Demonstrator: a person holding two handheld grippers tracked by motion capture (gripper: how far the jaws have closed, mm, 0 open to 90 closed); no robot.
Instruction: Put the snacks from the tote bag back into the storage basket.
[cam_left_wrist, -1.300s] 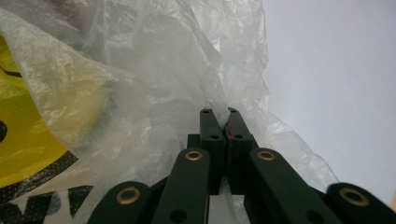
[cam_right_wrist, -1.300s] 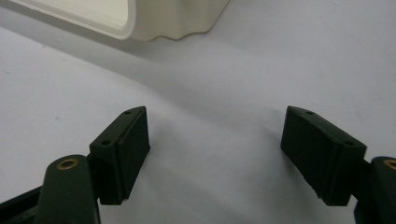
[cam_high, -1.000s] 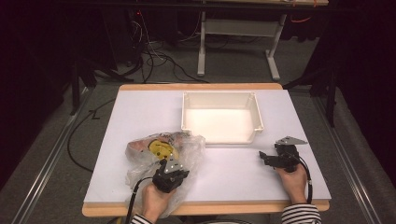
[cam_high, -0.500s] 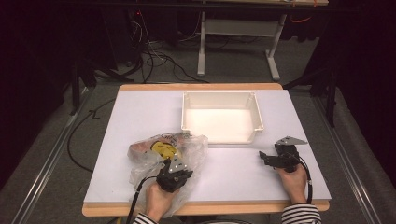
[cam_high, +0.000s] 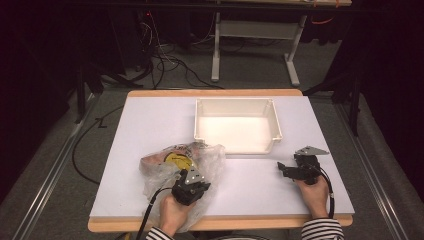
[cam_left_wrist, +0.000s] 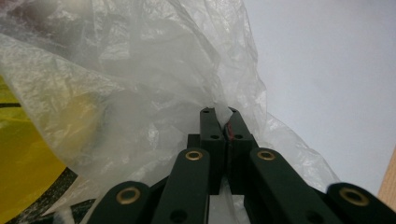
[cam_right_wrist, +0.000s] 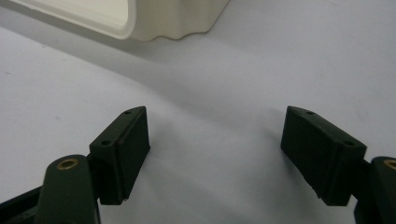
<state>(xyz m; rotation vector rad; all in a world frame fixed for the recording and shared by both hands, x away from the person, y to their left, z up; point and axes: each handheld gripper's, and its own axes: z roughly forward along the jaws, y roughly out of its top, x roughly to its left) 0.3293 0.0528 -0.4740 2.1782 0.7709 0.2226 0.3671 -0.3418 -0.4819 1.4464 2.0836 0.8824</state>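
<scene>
Table (cam_high: 150, 120) carries a white bin (cam_high: 236, 125). Near the bin's front left corner lies the clear plastic bag (cam_high: 192, 165); the left gripper (cam_left_wrist: 219, 114) pinches its film tightly. Front right, the right gripper (cam_right_wrist: 217, 144) rests wide open, holding nothing.

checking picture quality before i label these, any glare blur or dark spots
High view: room around the table is dark, the white bin brightly lit. Left gripper view: the left gripper, shut on the plastic bag, is fairly sharp, the bag behind soft and hazy. Right gripper view: right gripper open and sharp, bin corner above blurred.
</scene>
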